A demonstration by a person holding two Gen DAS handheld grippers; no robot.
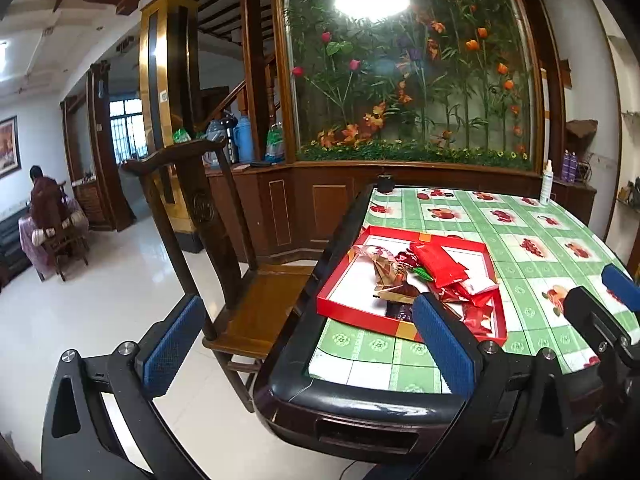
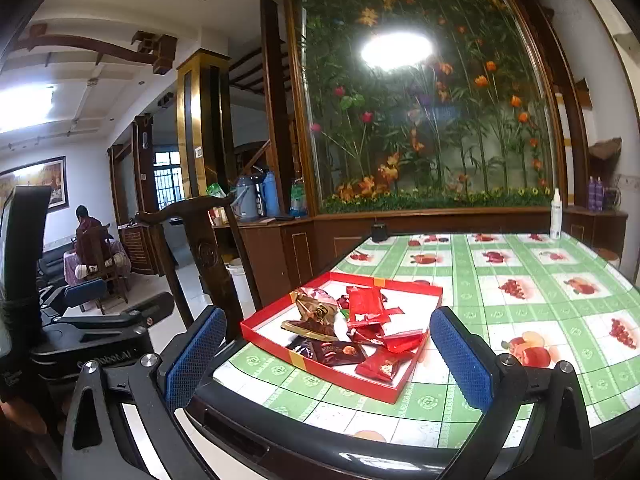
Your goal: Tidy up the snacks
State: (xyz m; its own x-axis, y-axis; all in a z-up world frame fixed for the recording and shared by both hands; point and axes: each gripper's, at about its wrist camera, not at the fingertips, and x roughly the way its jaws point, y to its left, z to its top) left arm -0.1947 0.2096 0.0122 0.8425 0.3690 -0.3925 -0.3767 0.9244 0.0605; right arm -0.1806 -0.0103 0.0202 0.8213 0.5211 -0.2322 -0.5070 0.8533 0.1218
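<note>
A shallow red tray (image 1: 352,312) (image 2: 434,293) lies near the front left corner of the table. Snack packets are heaped in it: long red packets (image 1: 438,262) (image 2: 366,306), a gold wrapper (image 1: 384,270) (image 2: 314,310), a dark brown packet (image 2: 340,352) and a small red packet (image 2: 384,364). My left gripper (image 1: 308,350) is open and empty, held off the table's front left corner. My right gripper (image 2: 328,364) is open and empty, just in front of the tray. The right gripper's fingers (image 1: 622,286) show at the right of the left wrist view.
The table has a green and white fruit-print cloth (image 1: 520,240) (image 2: 520,280) and a dark raised rim (image 1: 360,400). A dark wooden chair (image 1: 224,264) (image 2: 208,248) stands at its left side. A white spray bottle (image 1: 546,184) (image 2: 556,216) and a small black object (image 1: 385,183) (image 2: 378,232) stand at the far edge.
</note>
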